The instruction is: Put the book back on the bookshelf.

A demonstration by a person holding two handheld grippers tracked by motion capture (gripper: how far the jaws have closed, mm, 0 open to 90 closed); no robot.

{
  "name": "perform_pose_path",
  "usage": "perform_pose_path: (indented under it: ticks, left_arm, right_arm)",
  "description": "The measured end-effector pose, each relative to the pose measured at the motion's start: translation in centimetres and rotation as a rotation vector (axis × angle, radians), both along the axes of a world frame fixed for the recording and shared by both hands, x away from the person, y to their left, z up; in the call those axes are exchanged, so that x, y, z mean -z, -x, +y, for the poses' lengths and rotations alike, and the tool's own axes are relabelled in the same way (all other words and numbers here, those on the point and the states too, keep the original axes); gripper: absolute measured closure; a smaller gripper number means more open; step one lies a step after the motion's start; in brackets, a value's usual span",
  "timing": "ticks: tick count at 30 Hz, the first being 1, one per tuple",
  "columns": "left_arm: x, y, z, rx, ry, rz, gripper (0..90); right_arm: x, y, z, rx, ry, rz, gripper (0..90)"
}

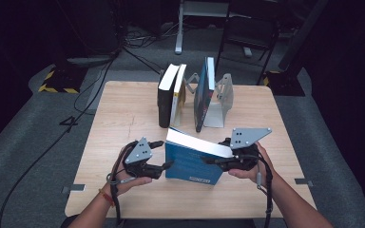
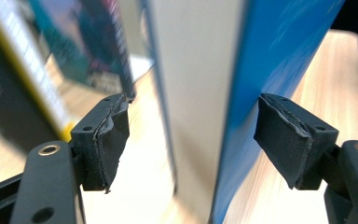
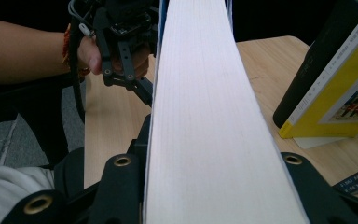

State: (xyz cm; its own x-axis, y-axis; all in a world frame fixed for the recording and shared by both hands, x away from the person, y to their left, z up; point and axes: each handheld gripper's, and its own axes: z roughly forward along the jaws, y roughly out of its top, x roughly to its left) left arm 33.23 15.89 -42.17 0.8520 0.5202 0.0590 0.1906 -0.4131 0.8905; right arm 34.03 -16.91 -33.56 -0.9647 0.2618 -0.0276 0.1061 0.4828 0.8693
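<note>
Blue book (image 1: 190, 164) between right gripper (image 1: 218, 160) jaws

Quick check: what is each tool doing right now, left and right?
Left tool: open, jaws straddling the blue book; one pad looks close to the cover, the other stands clear.
Right tool: shut on the blue book, jaws clamped across its page block.

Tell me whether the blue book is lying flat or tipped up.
Tipped up: the blue book slants, its page edge raised toward the right tool, its lower edge near the table.
</note>
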Motion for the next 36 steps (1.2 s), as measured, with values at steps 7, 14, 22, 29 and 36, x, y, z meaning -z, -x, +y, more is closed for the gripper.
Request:
perform_pose_path:
  ticks: [7,14,22,29,36]
  left_arm:
    - [3.8,-0.2,4.3,-0.131,-0.082,0.141,20.0]
    - [6.3,-1.1,6.1,-0.256,-0.164,0.209,23.1]
    - [8.0,-1.9,5.8,-0.294,-0.229,0.275,21.9]
    - [8.2,-1.9,6.0,-0.298,-0.218,0.261,20.6]
    - [8.2,-1.9,6.0,-0.298,-0.217,0.262,20.5]
  right_arm:
    - [0.0,-0.4,-0.6,0.082,-0.033,0.028,60.8]
    - [-0.7,-0.6,-1.9,0.137,-0.032,0.015,60.9]
    - [-1.7,-0.8,-4.4,0.231,-0.021,0.006,60.9]
    - [-2.4,-1.0,-6.7,0.312,-0.008,-0.003,60.9]
    - [-2.9,-1.4,-9.2,0.415,0.003,-0.012,61.0]
